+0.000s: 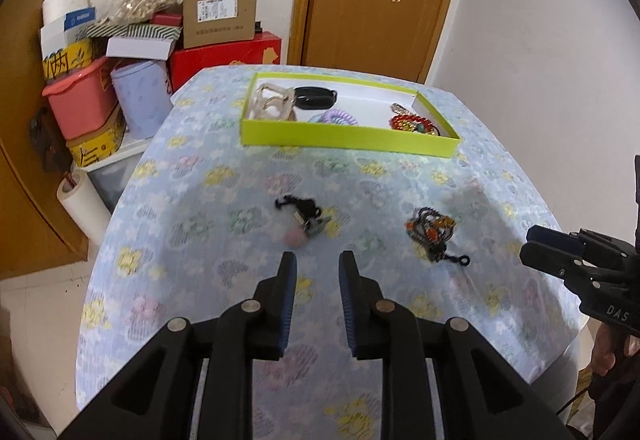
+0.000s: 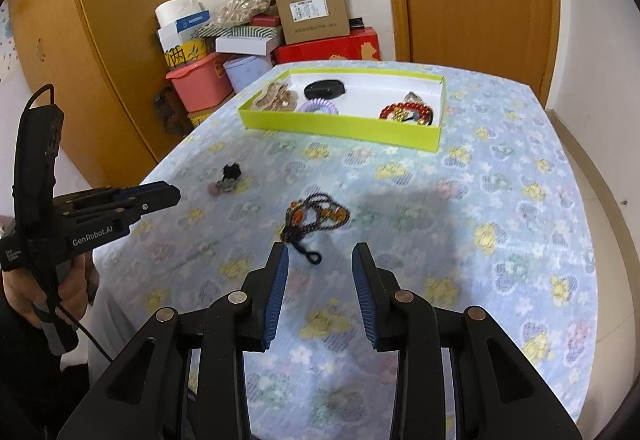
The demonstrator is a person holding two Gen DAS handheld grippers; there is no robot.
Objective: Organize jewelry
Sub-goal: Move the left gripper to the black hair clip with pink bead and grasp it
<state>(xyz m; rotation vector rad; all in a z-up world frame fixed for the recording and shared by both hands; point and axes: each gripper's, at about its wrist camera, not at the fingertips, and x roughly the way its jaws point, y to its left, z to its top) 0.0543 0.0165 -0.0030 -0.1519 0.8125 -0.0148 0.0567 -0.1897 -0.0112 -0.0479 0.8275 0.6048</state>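
Observation:
A small charm with a black cord and a pink ball (image 1: 302,218) lies on the flowered tablecloth just ahead of my left gripper (image 1: 318,260), which is open with nothing between its fingers. A dark bead necklace with orange beads (image 2: 316,216) lies in a heap in front of my right gripper (image 2: 320,252). That gripper is open too, and the necklace's black cord loop lies on the cloth near its tips, untouched. Further back stands a lime-green tray (image 1: 348,138) holding a beige chain, a black case, a purple spiral hair tie and a red bead bracelet (image 1: 412,122).
Left of the table, stacked cardboard boxes (image 1: 218,12), a red box, a pink tub (image 1: 80,100) and paper rolls crowd the floor. A wooden door (image 1: 372,0) stands behind the table. A hand (image 2: 36,292) holds the left gripper's handle at the table's near-left edge.

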